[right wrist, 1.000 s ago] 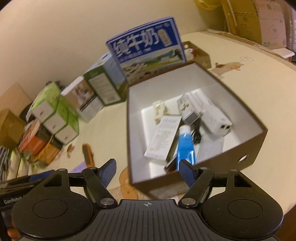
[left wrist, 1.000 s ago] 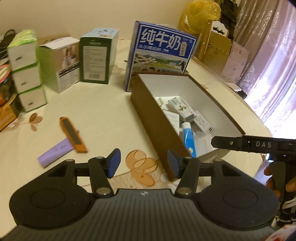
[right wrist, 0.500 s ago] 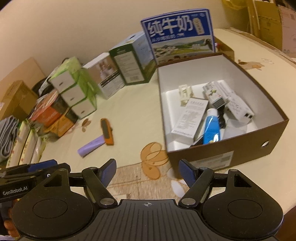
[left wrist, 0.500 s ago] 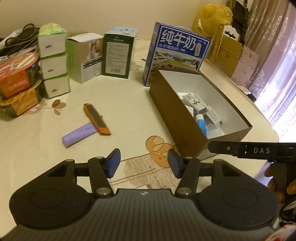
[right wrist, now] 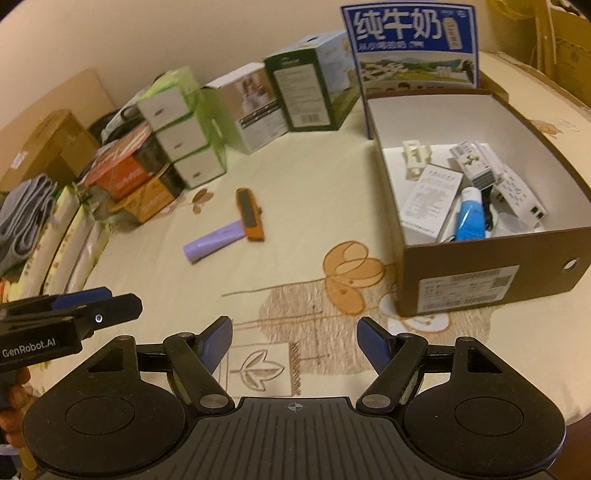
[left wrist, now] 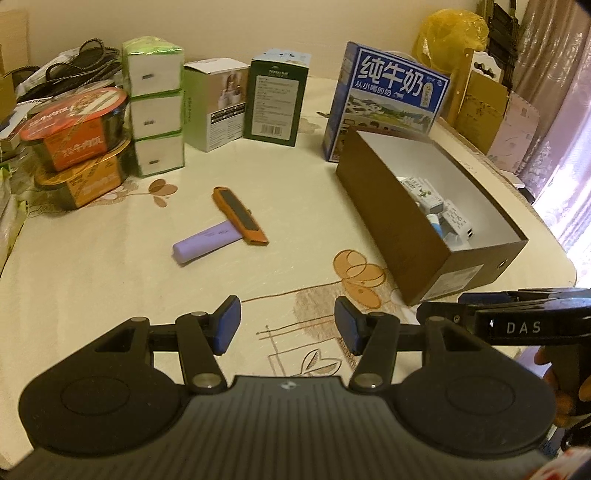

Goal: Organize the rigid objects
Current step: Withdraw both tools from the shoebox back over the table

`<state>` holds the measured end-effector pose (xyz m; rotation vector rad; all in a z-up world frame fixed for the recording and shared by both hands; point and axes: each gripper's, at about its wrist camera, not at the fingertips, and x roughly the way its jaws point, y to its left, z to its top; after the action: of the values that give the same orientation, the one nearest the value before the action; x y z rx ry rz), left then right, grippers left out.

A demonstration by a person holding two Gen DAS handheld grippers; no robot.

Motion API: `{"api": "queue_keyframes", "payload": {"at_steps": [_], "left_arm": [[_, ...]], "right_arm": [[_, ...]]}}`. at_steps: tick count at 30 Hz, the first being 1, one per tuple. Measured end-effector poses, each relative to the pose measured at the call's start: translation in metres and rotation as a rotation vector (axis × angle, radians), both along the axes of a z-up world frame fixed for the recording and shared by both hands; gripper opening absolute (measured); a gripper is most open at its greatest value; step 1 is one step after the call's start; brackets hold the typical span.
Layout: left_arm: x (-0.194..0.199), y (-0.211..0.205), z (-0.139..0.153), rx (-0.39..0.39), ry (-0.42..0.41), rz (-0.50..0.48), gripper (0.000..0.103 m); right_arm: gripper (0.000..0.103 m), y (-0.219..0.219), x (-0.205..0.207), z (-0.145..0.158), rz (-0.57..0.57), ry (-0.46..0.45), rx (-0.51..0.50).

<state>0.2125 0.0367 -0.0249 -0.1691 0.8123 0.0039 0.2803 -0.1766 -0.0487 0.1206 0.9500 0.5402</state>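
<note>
Both grippers have pulled back from the brown box (right wrist: 480,284); left gripper (left wrist: 287,325) and right gripper (right wrist: 294,341) hang open, empty (above tablecloth). The purple tube (left wrist: 208,246) touches the orange knife (left wrist: 239,215), left of the box.

Cream wall (left wrist: 258,26) behind; table (left wrist: 92,280) in floral cream cloth; pink curtains (left wrist: 554,110) right, daylight glowing through.

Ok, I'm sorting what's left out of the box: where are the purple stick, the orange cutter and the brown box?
purple stick (left wrist: 207,240), left wrist view, middle of its body.
orange cutter (left wrist: 240,216), left wrist view, dark centre strip.
brown box (right wrist: 491,258), right wrist view, near outer wall.
</note>
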Motion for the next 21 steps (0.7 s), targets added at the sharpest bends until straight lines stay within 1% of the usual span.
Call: {"api": "queue_keyframes", "payload": {"at_steps": [10,21], "left_arm": [[-0.017,0.009,-0.012,0.033,0.023,0.026,0.052],[-0.019,0.016,-0.021,0.046,0.043,0.048,0.052]], "right_arm": [[0.072,0.019,-0.012,-0.009,0.051,0.009,-0.029],[0.072,0.039,-0.019,-0.023,0.099,0.024,-0.052]]}}
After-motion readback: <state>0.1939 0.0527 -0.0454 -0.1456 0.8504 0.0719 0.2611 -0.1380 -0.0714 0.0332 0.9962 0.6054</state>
